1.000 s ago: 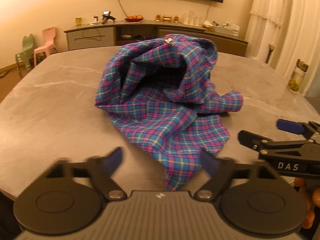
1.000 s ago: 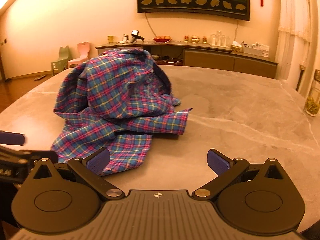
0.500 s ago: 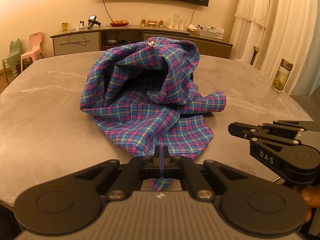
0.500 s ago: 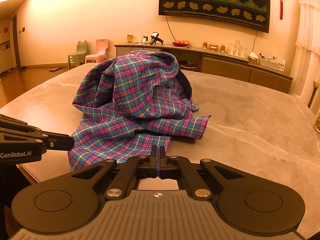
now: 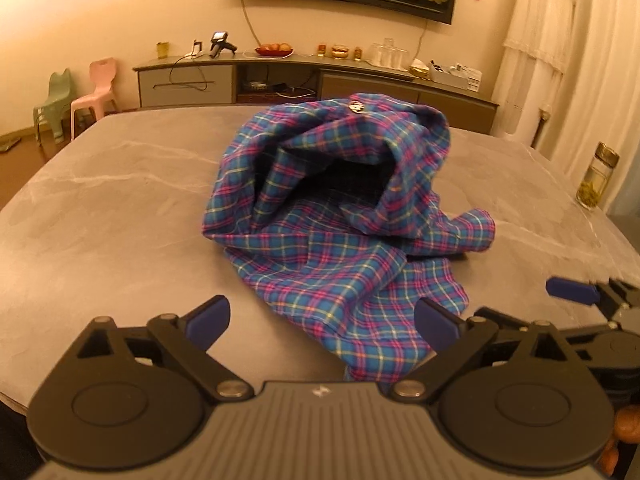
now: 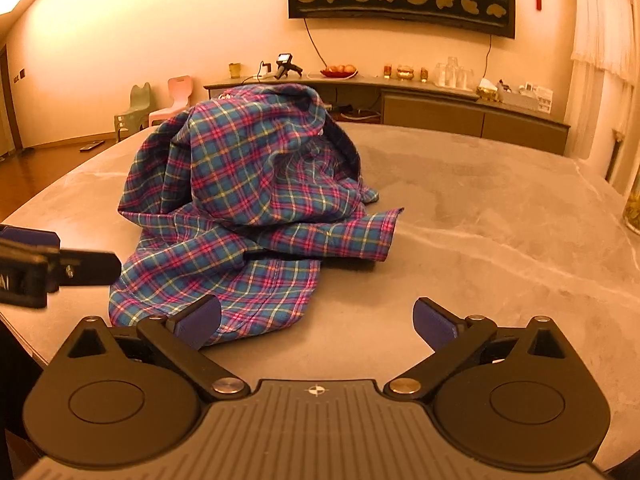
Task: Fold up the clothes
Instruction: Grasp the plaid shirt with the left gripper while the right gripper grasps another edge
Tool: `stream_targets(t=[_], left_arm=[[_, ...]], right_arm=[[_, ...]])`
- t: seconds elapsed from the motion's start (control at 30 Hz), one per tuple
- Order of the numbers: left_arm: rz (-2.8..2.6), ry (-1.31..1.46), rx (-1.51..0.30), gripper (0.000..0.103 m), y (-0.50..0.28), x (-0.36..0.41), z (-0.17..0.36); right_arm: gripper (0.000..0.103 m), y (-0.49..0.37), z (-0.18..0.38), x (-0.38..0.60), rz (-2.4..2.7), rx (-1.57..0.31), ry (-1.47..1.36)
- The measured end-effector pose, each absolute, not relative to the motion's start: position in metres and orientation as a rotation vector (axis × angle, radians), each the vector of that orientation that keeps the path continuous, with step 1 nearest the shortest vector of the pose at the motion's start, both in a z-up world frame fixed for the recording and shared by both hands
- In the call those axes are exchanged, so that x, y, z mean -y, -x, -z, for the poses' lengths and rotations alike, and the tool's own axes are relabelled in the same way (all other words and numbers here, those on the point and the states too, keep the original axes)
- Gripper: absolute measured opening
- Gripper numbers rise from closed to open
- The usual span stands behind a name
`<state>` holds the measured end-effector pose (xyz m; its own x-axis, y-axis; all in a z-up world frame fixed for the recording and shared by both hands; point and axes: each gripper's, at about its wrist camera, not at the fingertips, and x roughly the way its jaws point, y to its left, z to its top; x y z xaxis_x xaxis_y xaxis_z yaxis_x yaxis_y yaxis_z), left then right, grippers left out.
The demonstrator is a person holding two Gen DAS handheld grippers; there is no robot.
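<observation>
Both claws, left claw and right claw, wide open and empty, so grabbing this bunched plaid shirt blind probably pinches several layers together.

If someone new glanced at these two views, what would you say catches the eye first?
The crumpled blue-and-pink plaid shirt stands out, heaped in the middle of the grey marble-look table, one sleeve trailing to the right. Next come the two black grippers with blue pads, the left gripper and the right gripper, both open at the near table edge. A glass jar stands at the far right.
</observation>
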<state>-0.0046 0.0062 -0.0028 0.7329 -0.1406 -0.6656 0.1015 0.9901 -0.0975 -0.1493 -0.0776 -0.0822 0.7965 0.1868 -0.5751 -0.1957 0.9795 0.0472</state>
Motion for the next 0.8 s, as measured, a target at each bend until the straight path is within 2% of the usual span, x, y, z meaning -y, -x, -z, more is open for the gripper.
stream_targets(t=[0.27,0.37,0.47,0.5,0.53,0.57,0.6,0.63,0.7,0.8], left_arm=[[0.067,0.01,-0.65,0.103,-0.034,-0.024,-0.025],[0.07,-0.066,-0.637,0.103,-0.067,-0.027,-0.032],[0.077,-0.147,-0.685,0.103,-0.114,-0.022,-0.017],[0.086,-0.167,-0.706,0.095,-0.131,-0.02,-0.009],[0.107,-0.178,-0.719,0.082,-0.146,-0.018,-0.003],[0.125,-0.184,-0.729,0.04,-0.16,-0.016,0.002],[0.129,-0.162,-0.725,0.008,-0.174,-0.018,-0.001],[0.133,-0.135,-0.71,0.006,-0.186,-0.02,-0.006],[0.138,-0.032,-0.586,0.006,-0.196,-0.034,-0.038],[0.096,0.036,-0.631,0.007,-0.2,-0.065,-0.03]], right_arm=[[0.102,0.132,0.08,0.081,-0.215,-0.63,0.004],[0.102,0.107,0.067,0.084,-0.177,-0.573,0.035],[0.102,0.071,0.072,0.073,-0.192,-0.583,0.131],[0.102,0.058,0.076,0.07,-0.198,-0.609,0.151],[0.091,0.043,0.082,0.068,-0.216,-0.643,0.161],[0.038,0.029,0.088,0.066,-0.234,-0.682,0.168],[0.001,0.015,0.091,0.067,-0.24,-0.728,0.167],[0.002,0.002,0.089,0.071,-0.212,-0.739,0.167],[0.002,-0.013,0.06,0.088,-0.154,-0.634,0.147],[0.001,-0.005,-0.019,0.115,-0.063,-0.382,0.091]])
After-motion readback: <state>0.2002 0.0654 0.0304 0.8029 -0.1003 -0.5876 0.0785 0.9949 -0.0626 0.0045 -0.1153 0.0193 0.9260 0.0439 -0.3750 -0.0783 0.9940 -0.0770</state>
